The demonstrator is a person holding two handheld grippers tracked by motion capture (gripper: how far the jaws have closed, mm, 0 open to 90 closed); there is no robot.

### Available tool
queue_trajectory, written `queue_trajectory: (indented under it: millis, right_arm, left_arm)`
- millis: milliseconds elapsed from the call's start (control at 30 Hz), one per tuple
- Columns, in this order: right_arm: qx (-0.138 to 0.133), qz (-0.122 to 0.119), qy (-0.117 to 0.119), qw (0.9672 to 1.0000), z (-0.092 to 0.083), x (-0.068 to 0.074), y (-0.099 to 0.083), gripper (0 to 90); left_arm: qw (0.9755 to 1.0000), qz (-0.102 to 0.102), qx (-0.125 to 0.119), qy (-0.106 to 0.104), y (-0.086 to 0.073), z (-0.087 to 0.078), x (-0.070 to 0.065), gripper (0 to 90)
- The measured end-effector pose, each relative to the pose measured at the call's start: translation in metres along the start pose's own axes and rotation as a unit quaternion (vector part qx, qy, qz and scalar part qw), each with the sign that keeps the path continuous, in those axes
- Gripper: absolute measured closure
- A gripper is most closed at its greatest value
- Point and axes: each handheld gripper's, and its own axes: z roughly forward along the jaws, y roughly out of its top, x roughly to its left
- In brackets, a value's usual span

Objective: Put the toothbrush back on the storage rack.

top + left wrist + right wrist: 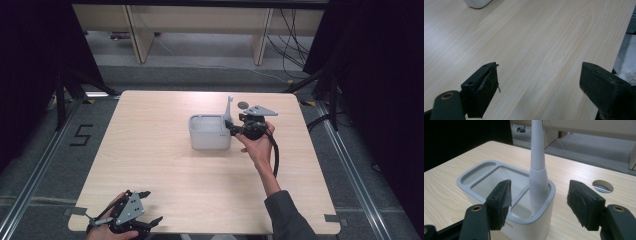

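Placement done: white plastic toothbrush [537,167] stands upright in grey compartmented holder [506,192]; right gripper [544,202] jaws spread, clear; left gripper [539,85] jaws spread, idle; retreat left.

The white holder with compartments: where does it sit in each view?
High view: white holder at table centre, beside the right tongs.
Left gripper view: only its corner at the top left edge.
Right gripper view: centre foreground, handle standing in its small compartment.
Shared landmark: the wooden table.
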Motion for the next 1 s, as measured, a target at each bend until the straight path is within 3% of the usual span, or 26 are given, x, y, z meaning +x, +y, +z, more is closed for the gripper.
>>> queue_trajectory:
  millis: [267,333,367,400,500,567,600,667,733,767,833,867,900,1000]
  right_arm:
    - [-0.005,0.008,0.005,0.9999,-0.009,0.005,-0.004,35.8]
    - [-0.006,-0.003,0.007,1.0000,-0.011,0.005,-0.005,35.6]
    - [-0.003,0.008,0.007,0.9999,-0.012,0.008,-0.006,35.5]
    - [-0.006,-0.011,0.006,0.9999,-0.012,0.007,-0.007,35.0]
    - [-0.001,0.005,0.019,0.9998,-0.015,0.012,-0.010,34.7]
    - [-0.009,-0.011,0.024,0.9996,-0.015,0.012,-0.011,34.2]
    - [-0.003,-0.013,0.024,0.9996,-0.016,0.012,-0.011,34.1]
    - [-0.008,0.004,0.023,0.9997,-0.019,0.015,-0.011,34.1]
    - [-0.011,-0.013,0.025,0.9995,-0.020,0.013,-0.010,34.0]
    - [-0.008,-0.003,0.028,0.9996,-0.022,0.015,-0.011,33.9]
    - [-0.011,-0.012,0.024,0.9996,-0.023,0.015,-0.012,33.6]
    - [-0.006,-0.008,0.028,0.9996,-0.024,0.015,-0.012,33.5]
    - [-0.006,-0.008,0.028,0.9996,-0.024,0.015,-0.013,33.4]
    - [-0.004,-0.012,0.026,0.9996,-0.025,0.016,-0.015,32.8]
  left_arm:
    - [1.0000,0.000,0.003,-0.005,0.000,0.000,0.000,14.7]
    - [1.0000,-0.001,-0.001,-0.004,0.000,0.000,0.000,14.7]
    - [1.0000,-0.001,0.001,-0.004,0.000,0.000,0.000,14.7]
    - [1.0000,-0.001,0.001,-0.004,0.000,0.000,0.000,14.8]
    - [1.0000,-0.001,0.002,-0.006,0.000,0.000,0.000,14.7]
    - [0.9999,0.006,0.010,-0.005,0.000,0.000,0.001,14.7]
    - [1.0000,0.001,0.003,-0.006,0.000,0.000,0.000,14.7]
    - [1.0000,0.002,0.003,-0.007,0.001,-0.001,0.000,14.7]
    - [1.0000,0.001,0.003,-0.006,0.001,-0.001,0.000,14.8]
    - [1.0000,0.001,0.002,-0.004,0.000,-0.001,0.000,14.7]
    - [1.0000,0.004,0.003,-0.007,0.001,-0.001,0.000,14.7]
    - [0.9999,-0.007,-0.007,-0.010,0.000,0.000,-0.002,14.7]
    - [0.9999,0.008,0.007,-0.008,0.001,-0.001,0.001,14.7]
    - [1.0000,0.005,0.005,-0.005,0.001,-0.002,0.001,14.7]
